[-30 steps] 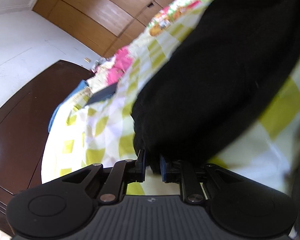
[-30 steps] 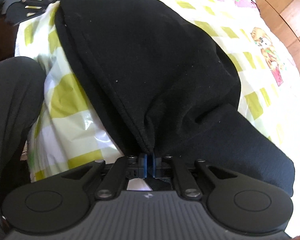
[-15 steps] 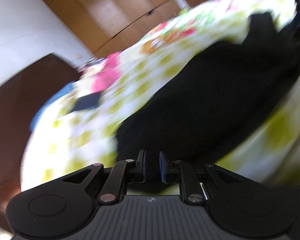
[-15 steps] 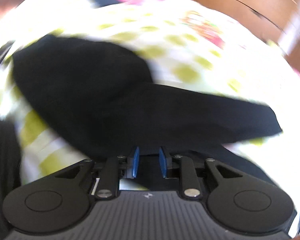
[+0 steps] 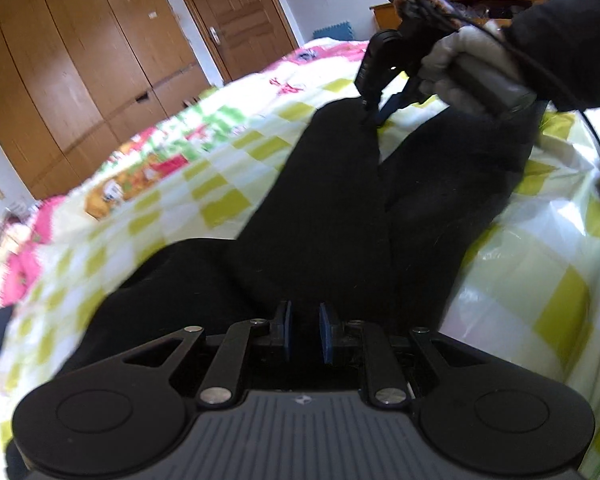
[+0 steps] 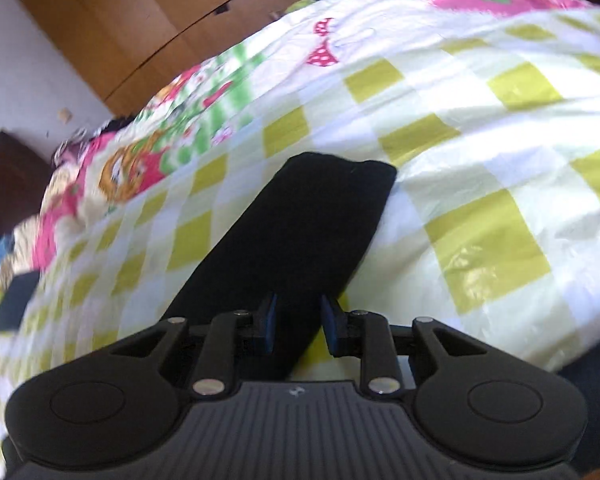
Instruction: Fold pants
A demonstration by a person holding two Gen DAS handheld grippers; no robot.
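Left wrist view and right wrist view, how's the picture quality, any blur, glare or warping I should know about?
Left wrist view: bedspread smeared at the left, black pants a near-featureless dark mass, wardrobe doors bowed by the fisheye. Right wrist view: soft motion blur at the left, bright glare on the sheet at the right, pants sharper-edged.

Black pants (image 5: pixel 332 208) (2 legs spread) on bed.

The pants (image 5: pixel 312 216) ahead of the gripper are plain black. Under them the bedspread (image 6: pixel 480 128) is white with yellow-green checks and pink cartoon prints. Beyond stands a brown wooden wardrobe (image 5: pixel 80 64).
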